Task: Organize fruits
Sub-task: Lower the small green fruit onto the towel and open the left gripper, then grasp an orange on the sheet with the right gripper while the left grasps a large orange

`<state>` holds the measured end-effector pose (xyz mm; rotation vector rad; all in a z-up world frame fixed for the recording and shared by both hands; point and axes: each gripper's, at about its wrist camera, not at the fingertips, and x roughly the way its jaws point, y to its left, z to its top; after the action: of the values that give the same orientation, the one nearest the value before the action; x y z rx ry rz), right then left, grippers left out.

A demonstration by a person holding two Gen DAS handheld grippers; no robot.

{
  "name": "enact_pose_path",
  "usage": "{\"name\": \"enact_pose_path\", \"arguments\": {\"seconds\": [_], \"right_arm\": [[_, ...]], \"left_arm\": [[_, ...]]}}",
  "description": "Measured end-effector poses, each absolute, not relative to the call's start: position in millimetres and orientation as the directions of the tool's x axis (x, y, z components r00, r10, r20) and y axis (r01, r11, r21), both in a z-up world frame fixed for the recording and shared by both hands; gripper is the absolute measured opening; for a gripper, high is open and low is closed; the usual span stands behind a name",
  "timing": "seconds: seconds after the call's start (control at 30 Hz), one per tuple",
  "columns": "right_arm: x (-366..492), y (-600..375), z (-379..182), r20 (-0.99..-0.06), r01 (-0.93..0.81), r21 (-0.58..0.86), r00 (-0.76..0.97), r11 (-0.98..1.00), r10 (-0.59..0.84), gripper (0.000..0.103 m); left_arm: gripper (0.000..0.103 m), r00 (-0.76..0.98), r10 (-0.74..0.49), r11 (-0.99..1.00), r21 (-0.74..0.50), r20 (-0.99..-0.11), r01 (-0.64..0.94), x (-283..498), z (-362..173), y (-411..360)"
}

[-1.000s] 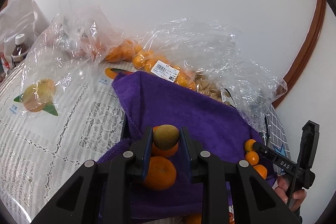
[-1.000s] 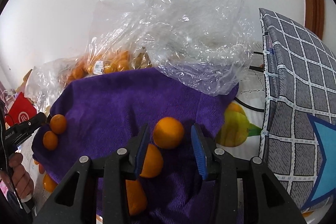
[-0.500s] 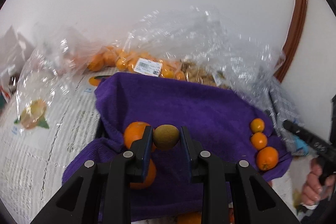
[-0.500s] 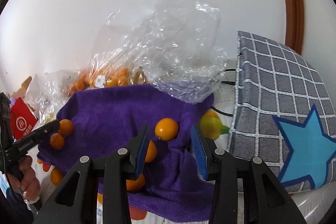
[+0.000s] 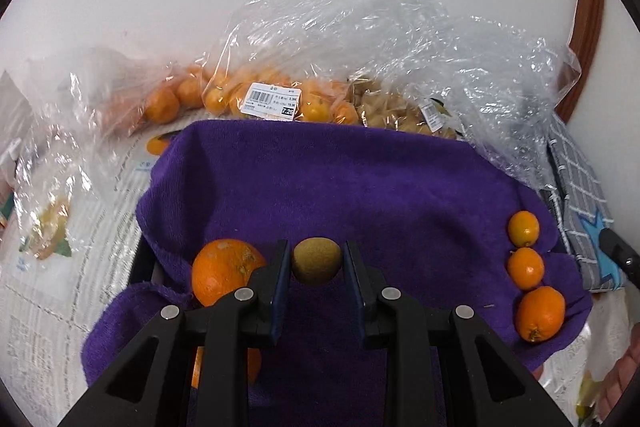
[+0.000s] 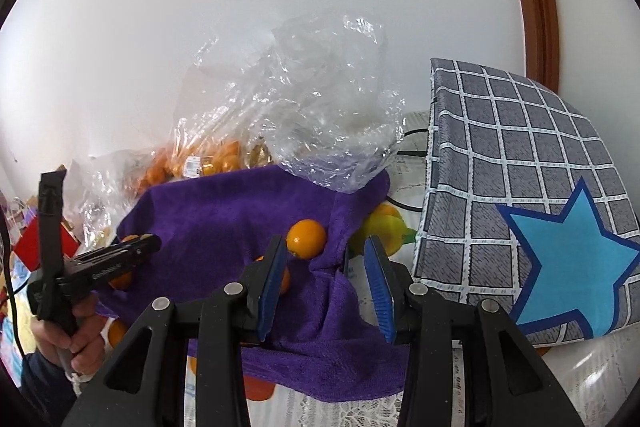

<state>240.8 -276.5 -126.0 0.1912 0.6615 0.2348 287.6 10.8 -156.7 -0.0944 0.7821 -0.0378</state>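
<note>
Left gripper (image 5: 316,261) has its jaws clamped on a kiwi (image 5: 316,260), lower middle of frame over the purple towel (image 5: 360,187). An orange (image 5: 226,277) sits just left of it, three small ones (image 5: 526,263) at right. The bag label (image 5: 270,101) behind shows a barcode and "7.25", rest unreadable. Right gripper (image 6: 326,279) jaws stand apart, gripping nothing, with an orange (image 6: 306,239) beyond them.

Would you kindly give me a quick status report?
Left hand-held gripper shut on kiwi. Right hand-held gripper open, empty. Purple towel ahead clear; oranges at its edges.
</note>
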Motion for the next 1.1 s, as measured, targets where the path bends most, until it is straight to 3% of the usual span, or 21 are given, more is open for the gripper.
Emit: {"name": "enact_pose_path", "arguments": {"seconds": [0.13, 0.3, 0.73, 0.93, 1.1], "right_arm": [[240, -275, -125, -0.582, -0.163, 0.246, 0.764, 0.956, 0.280, 0.041], [242, -269, -129, -0.601, -0.193, 0.251, 0.737, 0.949, 0.309, 0.044], [218, -231, -127, -0.583, -0.267, 0.147, 0.755, 0.952, 0.301, 0.045], [181, -210, -133, -0.573, -0.338, 0.177, 0.728, 0.924, 0.376, 0.045], [154, -182, -147, -0.606, -0.398, 0.248, 0.648, 0.883, 0.461, 0.045]], "left_arm": [[0.025, 0.710, -0.077, 0.994, -0.110, -0.700, 0.000, 285, -151, 12], [0.034, 0.749, -0.126, 0.987, -0.156, -0.650, 0.030, 265, -135, 21], [0.035, 0.774, -0.127, 0.991, -0.111, -0.620, 0.073, 156, -148, 65], [0.035, 0.747, -0.206, 0.952, -0.306, -0.632, 0.004, 137, -163, 116], [0.035, 0.738, -0.200, 0.947, -0.320, -0.644, -0.022, 139, -168, 119]]}}
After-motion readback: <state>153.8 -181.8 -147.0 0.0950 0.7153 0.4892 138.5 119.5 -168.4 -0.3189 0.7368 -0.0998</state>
